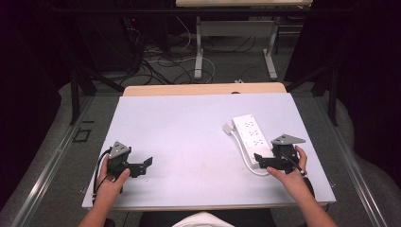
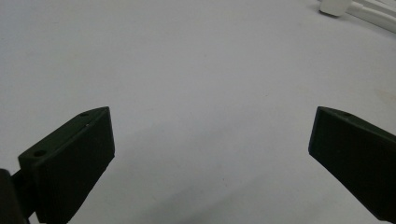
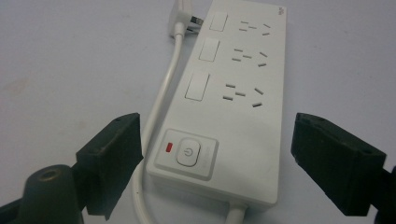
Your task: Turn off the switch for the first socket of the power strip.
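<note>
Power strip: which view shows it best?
The right gripper view: the power strip lies close between the open fingers, its sockets and power button sharp. The high view shows the whole strip small beside the right gripper. The left gripper view catches a white corner.

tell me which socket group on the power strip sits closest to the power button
The socket group nearest the right tongs: it comes right after the power button, while the other two lie farther up the power strip, toward the plug.

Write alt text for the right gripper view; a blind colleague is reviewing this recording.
A white power strip lies on a pale table, its near end between the open jaws of the right gripper, which do not touch it. That end has a power button beside a red indicator; its white cable runs along the left side.
</note>
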Demonstrator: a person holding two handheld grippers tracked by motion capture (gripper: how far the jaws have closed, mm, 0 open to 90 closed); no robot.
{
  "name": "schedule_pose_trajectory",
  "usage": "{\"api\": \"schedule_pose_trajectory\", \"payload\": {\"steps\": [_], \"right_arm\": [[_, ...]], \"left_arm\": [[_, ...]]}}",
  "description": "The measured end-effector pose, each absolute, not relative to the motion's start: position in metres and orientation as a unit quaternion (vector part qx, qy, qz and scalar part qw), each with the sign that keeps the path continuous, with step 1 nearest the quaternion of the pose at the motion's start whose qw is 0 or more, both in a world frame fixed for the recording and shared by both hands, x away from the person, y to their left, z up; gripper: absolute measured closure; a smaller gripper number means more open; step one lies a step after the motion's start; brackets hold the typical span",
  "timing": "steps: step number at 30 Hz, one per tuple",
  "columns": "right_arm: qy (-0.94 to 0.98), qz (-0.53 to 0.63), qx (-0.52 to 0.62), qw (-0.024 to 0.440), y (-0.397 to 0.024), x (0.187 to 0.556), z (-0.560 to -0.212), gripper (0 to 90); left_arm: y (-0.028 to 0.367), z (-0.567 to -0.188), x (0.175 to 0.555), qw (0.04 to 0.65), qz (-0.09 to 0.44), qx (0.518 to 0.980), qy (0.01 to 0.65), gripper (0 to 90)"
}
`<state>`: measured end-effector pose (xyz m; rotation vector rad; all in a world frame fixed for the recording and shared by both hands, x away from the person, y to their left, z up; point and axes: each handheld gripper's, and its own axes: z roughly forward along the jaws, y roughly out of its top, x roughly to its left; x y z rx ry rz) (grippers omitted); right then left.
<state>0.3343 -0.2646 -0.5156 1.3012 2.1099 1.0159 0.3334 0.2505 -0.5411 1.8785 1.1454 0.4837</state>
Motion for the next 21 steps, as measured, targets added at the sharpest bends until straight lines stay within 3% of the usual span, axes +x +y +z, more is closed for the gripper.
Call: {"api": "schedule_pose_trajectory", "payload": {"steps": [21], "right_arm": [[0.799,0.334,0.460,0.199,-0.2609,0.3419,-0.5105,17.7]], "left_arm": [[0.2503,-0.5413,0.3336,0.428,0.195,0.755,0.456,0.2]]}}
